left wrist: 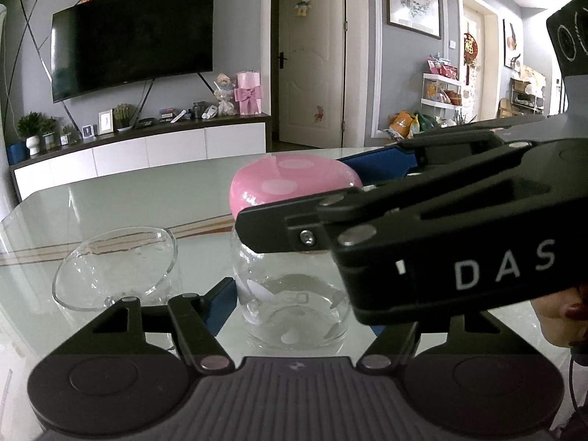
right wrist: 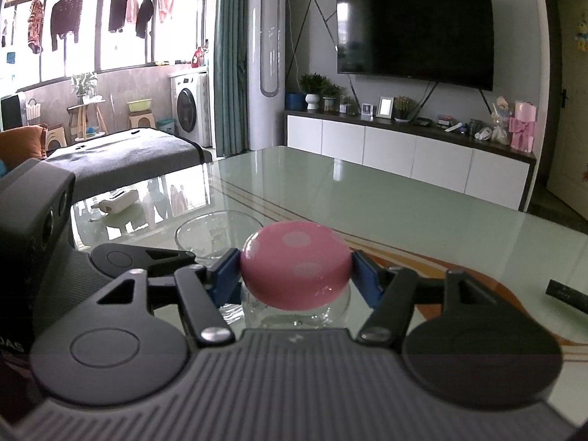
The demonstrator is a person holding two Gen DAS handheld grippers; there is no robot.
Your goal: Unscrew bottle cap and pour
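Observation:
A clear glass bottle (left wrist: 290,305) stands upright on the glossy table (left wrist: 110,198), topped by a pink dotted cap (left wrist: 290,180). My left gripper (left wrist: 297,312) is shut on the bottle's glass body; its left blue pad (left wrist: 220,305) touches the glass, and its right pad is hidden behind the other gripper. My right gripper (right wrist: 294,268) comes in from the right, higher up. It is shut on the pink cap (right wrist: 294,262), with a blue pad (right wrist: 224,272) pressed on each side. An empty glass bowl (left wrist: 114,268) sits just left of the bottle.
A dark flat object (right wrist: 567,296) lies on the table at the far right. A person's hand (left wrist: 562,316) holds the right gripper. Beyond the table's far edge stand a white TV cabinet (right wrist: 404,154) and a bed (right wrist: 121,154).

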